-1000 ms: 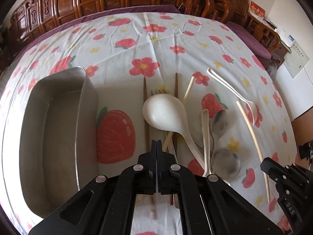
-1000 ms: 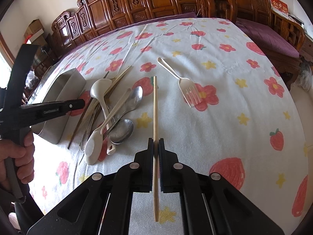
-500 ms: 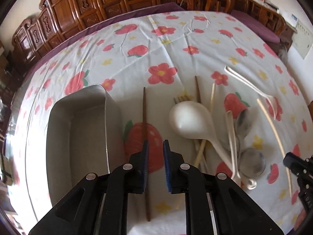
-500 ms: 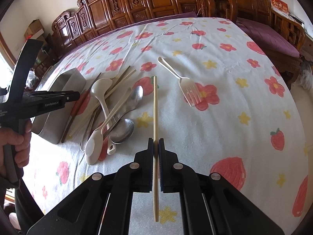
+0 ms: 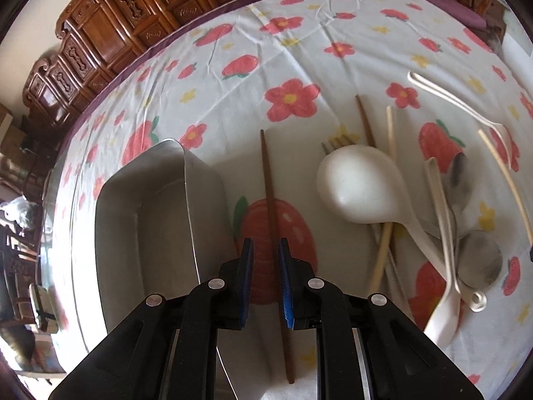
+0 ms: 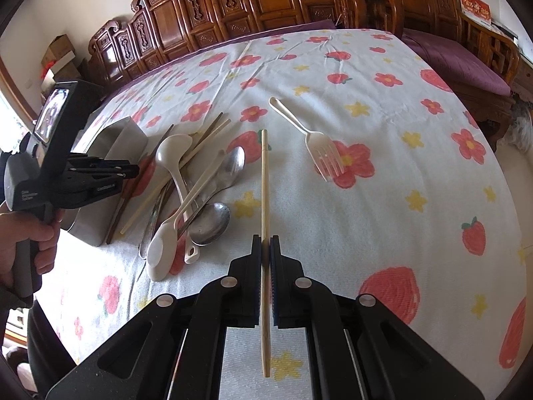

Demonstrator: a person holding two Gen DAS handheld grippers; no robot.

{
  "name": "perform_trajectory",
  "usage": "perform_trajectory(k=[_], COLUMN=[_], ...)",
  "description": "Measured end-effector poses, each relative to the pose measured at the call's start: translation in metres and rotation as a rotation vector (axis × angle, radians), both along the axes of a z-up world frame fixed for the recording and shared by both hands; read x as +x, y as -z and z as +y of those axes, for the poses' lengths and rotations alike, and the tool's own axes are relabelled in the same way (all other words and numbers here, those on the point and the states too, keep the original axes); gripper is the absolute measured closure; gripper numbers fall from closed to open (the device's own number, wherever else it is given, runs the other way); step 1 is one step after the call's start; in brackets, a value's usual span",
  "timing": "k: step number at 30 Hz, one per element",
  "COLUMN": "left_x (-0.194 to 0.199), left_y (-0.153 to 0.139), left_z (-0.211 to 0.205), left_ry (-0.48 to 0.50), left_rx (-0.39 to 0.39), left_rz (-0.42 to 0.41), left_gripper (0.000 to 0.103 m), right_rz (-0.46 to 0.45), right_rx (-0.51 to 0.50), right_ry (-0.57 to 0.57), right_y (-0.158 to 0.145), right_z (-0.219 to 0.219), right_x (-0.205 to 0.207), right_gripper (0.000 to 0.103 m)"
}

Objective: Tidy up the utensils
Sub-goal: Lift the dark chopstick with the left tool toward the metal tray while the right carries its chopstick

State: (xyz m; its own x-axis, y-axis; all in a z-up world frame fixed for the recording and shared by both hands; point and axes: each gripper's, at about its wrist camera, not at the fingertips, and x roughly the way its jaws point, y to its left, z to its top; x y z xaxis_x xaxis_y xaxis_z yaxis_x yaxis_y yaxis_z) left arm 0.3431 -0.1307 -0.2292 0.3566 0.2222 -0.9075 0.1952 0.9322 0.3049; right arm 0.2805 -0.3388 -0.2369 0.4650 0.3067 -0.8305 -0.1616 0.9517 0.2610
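the left gripper (image 5: 266,250), pressed together a second ago, now stands spread astride the dark brown wooden chopstick (image 5: 270,200) lying beside the rectangular steel tray (image 5: 206,180). the right gripper (image 6: 265,245) still pinches the pale bamboo chopstick (image 6: 265,180).

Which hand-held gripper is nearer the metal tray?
Left. The left hand-held gripper is right beside the metal tray, open around a dark chopstick; the right hand-held gripper sits beyond the utensil pile.
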Motion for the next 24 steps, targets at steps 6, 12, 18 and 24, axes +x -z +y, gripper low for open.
perform_trajectory(k=[6, 12, 18, 24], left_x=[0.0016, 0.0031, 0.0056, 0.0041], left_y=[0.0077, 0.0092, 0.0076, 0.0072], left_z=[0.0001, 0.0014, 0.0057, 0.0044], left_ry=[-0.001, -0.012, -0.034, -0.026], left_rx=[0.009, -0.026, -0.109, -0.145], left_rz=[0.033, 0.048, 0.082, 0.095], left_gripper=[0.089, 0.095, 0.098, 0.098], right_rz=[-0.001, 0.000, 0.000, -0.001], right_rx=[0.004, 0.005, 0.005, 0.004], right_ry=[0.004, 0.002, 0.004, 0.002], right_y=[-0.0007, -0.0010, -0.0008, -0.0007], right_z=[0.0002, 0.0000, 0.0001, -0.0002], right_x=[0.0002, 0.0002, -0.0003, -0.0003], right_gripper=[0.097, 0.097, 0.097, 0.097])
